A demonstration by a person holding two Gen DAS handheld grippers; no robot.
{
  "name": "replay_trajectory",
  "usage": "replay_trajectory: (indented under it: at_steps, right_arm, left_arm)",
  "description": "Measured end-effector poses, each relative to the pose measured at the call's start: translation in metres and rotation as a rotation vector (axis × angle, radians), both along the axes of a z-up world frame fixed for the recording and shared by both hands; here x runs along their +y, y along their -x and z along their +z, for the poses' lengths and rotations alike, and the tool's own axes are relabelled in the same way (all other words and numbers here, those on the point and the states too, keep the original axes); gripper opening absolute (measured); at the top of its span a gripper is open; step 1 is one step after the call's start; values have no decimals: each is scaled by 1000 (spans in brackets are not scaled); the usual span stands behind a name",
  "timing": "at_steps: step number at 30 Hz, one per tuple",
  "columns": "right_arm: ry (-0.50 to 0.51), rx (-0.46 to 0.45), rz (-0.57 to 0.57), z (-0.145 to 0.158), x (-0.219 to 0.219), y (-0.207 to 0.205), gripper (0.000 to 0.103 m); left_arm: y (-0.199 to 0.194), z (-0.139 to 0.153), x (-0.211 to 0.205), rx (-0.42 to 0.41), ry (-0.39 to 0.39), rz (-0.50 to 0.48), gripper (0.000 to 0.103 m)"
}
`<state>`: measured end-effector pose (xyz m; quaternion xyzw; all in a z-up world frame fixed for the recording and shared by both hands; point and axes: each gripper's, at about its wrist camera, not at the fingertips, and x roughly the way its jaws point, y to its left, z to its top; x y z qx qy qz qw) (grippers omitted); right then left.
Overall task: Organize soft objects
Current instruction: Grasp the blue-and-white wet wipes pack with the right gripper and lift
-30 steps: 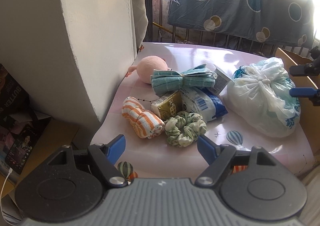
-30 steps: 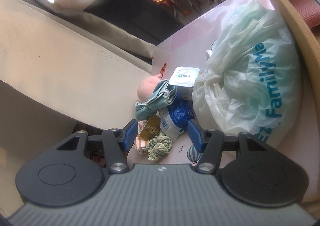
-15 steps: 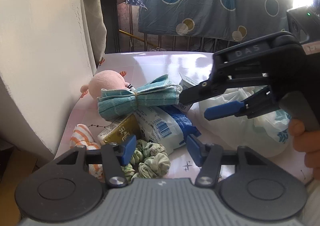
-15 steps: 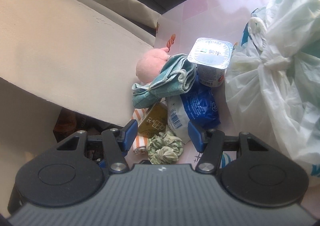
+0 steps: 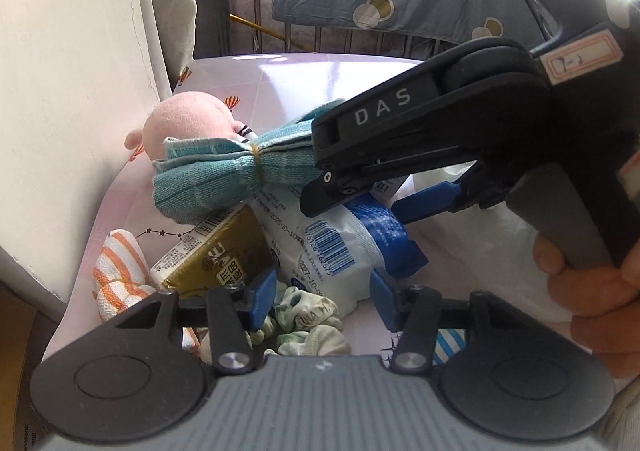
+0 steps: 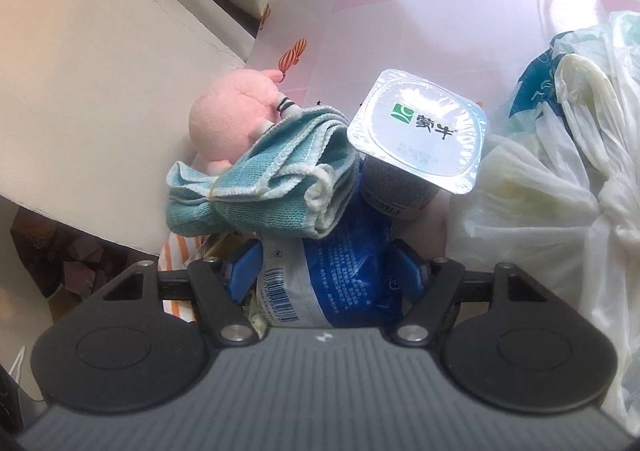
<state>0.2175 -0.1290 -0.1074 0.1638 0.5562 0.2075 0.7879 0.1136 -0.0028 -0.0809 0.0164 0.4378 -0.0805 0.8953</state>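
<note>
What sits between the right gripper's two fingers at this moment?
In the right wrist view, the blue and white packet lies between the right gripper's blue fingers, whose jaws are opening. Whether the pads touch it is unclear.

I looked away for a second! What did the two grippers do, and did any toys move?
Both came down close over the pile. The left gripper narrowed around the green scrunchie; the right gripper is opening astride the blue-and-white packet. Neither grips yet. The pink plush, teal cloth and yogurt cup stayed put.

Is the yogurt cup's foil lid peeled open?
No, the yogurt cup has its foil lid sealed flat across the whole rim, with the printed logo intact.
</note>
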Motion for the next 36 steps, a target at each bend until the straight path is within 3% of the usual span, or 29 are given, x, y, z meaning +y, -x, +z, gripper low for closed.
replay_trajectory:
  at_steps: [7,12,22,36]
  right_arm:
    - [72,39,56,-9,21,-7,82]
    - [38,83,68,-10,24,-12,84]
    - [-78,135,43,8,-5,-2,67]
    - [-203,144,-12,52,-64,50,66]
  left_arm:
    - [-14,-11,8,58,58,12,57]
    - [-21,-14,8,82,84,10,62]
    - [-17,-1,12,83,158,7,70]
    - [15,35,7,62,288,-49,73]
